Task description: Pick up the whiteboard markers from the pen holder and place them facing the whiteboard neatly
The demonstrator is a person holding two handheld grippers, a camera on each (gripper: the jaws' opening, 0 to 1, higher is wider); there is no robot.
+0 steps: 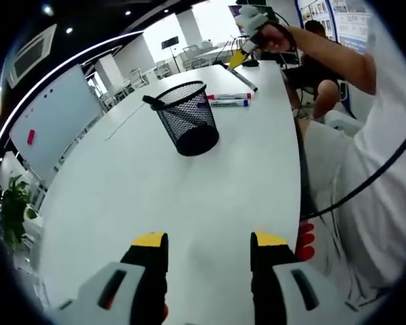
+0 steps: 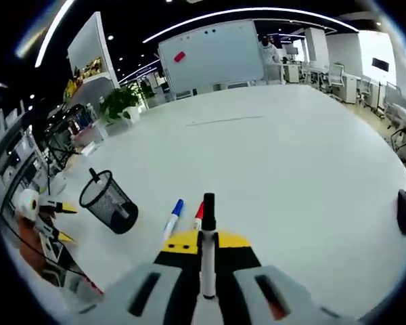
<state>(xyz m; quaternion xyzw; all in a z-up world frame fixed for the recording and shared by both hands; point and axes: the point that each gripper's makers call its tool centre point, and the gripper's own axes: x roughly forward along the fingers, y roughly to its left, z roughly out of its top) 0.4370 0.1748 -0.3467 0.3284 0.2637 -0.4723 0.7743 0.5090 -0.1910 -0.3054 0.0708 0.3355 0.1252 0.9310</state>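
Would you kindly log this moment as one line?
right gripper shut on black-capped white marker | left gripper open | black mesh pen holder holds one marker | two markers on white table

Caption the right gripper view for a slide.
Right gripper shut on a black-capped marker above the white table, with two markers already laid beside the mesh pen holder.

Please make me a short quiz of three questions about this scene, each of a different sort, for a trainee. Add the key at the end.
1. True or false: the left tongs are shut on a marker.
2. How many markers lie flat on the table near the pen holder? A) one B) two C) four
3. Fill the gap: the right tongs grip a marker with a ____ cap.

Key:
1. False; they are open and hold nothing.
2. B: a red-capped marker and a blue-capped marker.
3. black
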